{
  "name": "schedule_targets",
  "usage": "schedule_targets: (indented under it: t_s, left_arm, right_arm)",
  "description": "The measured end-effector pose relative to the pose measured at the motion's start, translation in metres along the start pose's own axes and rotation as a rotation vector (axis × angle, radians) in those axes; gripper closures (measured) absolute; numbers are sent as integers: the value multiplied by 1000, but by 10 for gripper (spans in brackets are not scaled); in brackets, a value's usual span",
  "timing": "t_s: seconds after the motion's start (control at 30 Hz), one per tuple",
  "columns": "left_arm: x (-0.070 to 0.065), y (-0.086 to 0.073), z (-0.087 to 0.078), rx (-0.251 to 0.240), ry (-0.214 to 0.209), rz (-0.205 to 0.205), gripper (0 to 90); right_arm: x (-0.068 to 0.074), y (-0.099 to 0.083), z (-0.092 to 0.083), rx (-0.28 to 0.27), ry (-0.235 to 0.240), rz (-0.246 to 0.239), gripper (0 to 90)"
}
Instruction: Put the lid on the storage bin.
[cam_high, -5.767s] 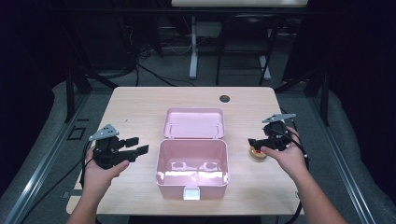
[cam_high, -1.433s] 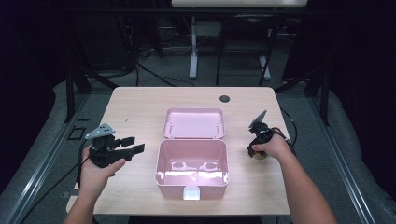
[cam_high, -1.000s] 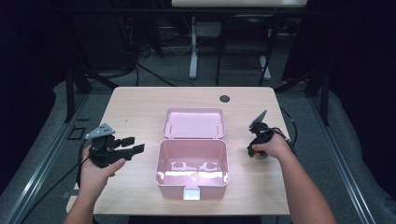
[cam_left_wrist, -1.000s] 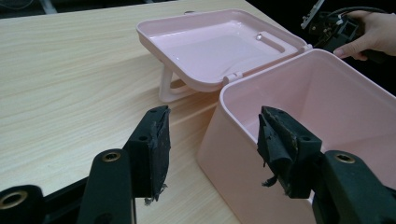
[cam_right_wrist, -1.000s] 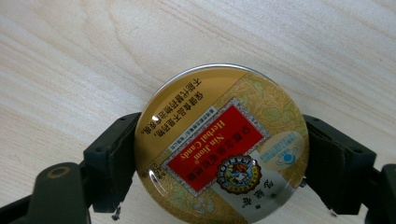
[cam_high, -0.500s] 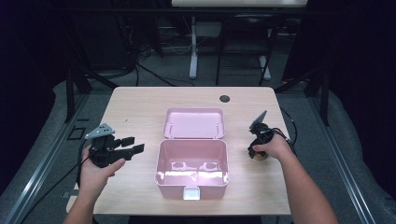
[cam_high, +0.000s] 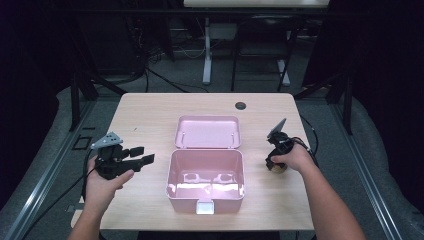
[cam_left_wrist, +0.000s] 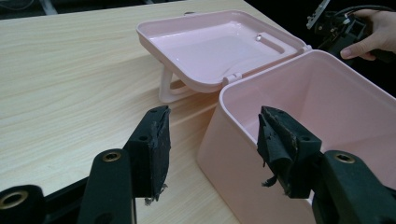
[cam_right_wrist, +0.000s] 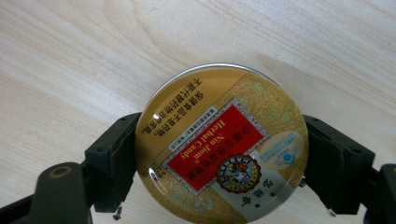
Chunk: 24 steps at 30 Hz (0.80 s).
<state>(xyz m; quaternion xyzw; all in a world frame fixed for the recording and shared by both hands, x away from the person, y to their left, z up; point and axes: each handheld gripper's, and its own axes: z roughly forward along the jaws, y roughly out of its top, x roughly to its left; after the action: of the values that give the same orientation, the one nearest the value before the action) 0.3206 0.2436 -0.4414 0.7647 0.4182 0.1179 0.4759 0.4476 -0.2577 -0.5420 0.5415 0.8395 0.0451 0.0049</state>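
Where the right gripper (cam_right_wrist: 219, 154) clamps it, the tin's (cam_right_wrist: 219, 144) sides seem hidden.

I was working in what looked like a lab or recording studio: black curtains hung around the light wooden table (cam_high: 150, 115), cables (cam_high: 170, 82) trailed over grey carpet behind it, beside metal stand legs (cam_high: 206, 60).

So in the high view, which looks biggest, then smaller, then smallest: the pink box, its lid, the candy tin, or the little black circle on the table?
1. pink box and its open lid: close in size; the box is nearer the camera, so no firm order.
2. candy tin and black circle: both tiny; the tin is partly hidden by the right gripper, so unsure.
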Motion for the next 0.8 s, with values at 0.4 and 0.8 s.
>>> schedule_targets:
  t_s: [0.4, 0.8]
  left_arm:
    - [0, 0, -1, 0, 1, 0, 440]
    - [0, 0, -2, -10, 2, -1, 440]
  right_arm:
    - [5, -3, -20, -3, -29, -38, 195]
    - [18, -1, -45, -5, -46, -87, 195]
